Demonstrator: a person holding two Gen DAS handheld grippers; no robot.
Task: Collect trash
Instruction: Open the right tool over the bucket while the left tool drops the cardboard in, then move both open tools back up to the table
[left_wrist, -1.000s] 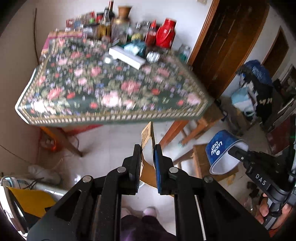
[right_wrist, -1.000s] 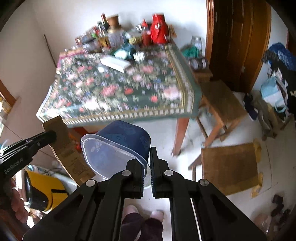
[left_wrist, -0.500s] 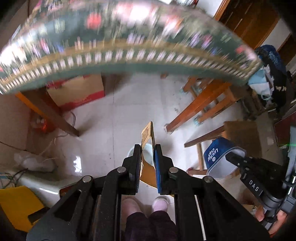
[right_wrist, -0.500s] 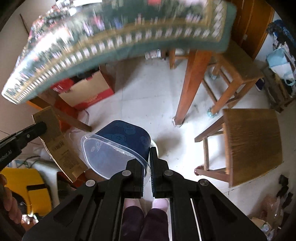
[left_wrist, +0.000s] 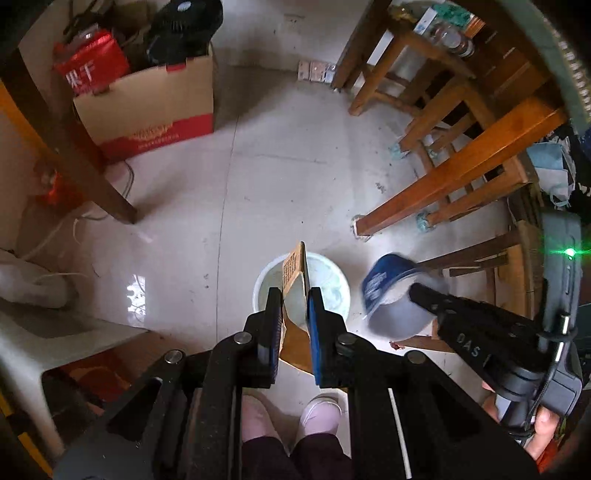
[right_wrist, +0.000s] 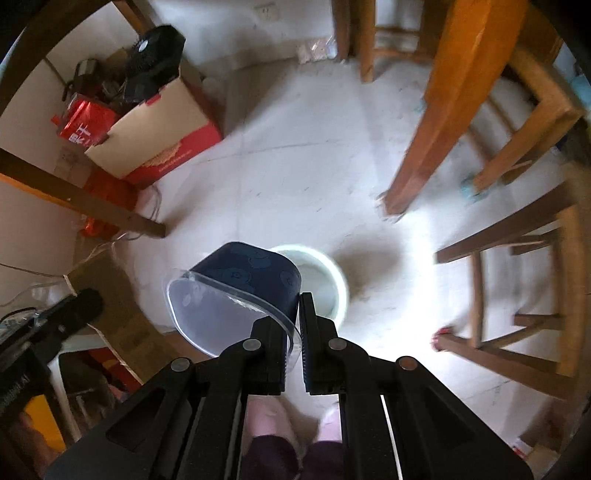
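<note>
Pale tiled floor (left_wrist: 295, 166) under a worktop, wooden legs all round. Nearest, bottom of both views, the person's pink slippers (left_wrist: 321, 411) and dark trousers.

Left gripper (left_wrist: 293, 321) pinches a folded cardboard piece (left_wrist: 295, 266), held edge-on and upright between the fingers; its lower part spreads out behind them. Directly below and past it, a round white bin (left_wrist: 332, 280) stands on the floor, light liner inside. The cardboard sits over the bin's opening in this view.

Right gripper (right_wrist: 293, 332) is clamped on the clear rim of a blue plastic cup (right_wrist: 251, 273), cup tilted sideways, mouth facing the camera's left. In the right wrist view the bin (right_wrist: 328, 273) lies just behind the cup, partly hidden by it. In the left wrist view the cup (left_wrist: 388, 291) hangs beside the bin's right edge, blurred.

Obstacles: orange-brown worktop leg (left_wrist: 461, 173) just right of the bin, wooden stools (right_wrist: 517, 295) further right, dark leg (left_wrist: 85, 162) at left. White cable (left_wrist: 55, 236) along the left floor. Farthest, a red-and-tan cardboard box (left_wrist: 147, 107) with a black fan (left_wrist: 184, 29) and red bag (left_wrist: 92, 70) in it.
</note>
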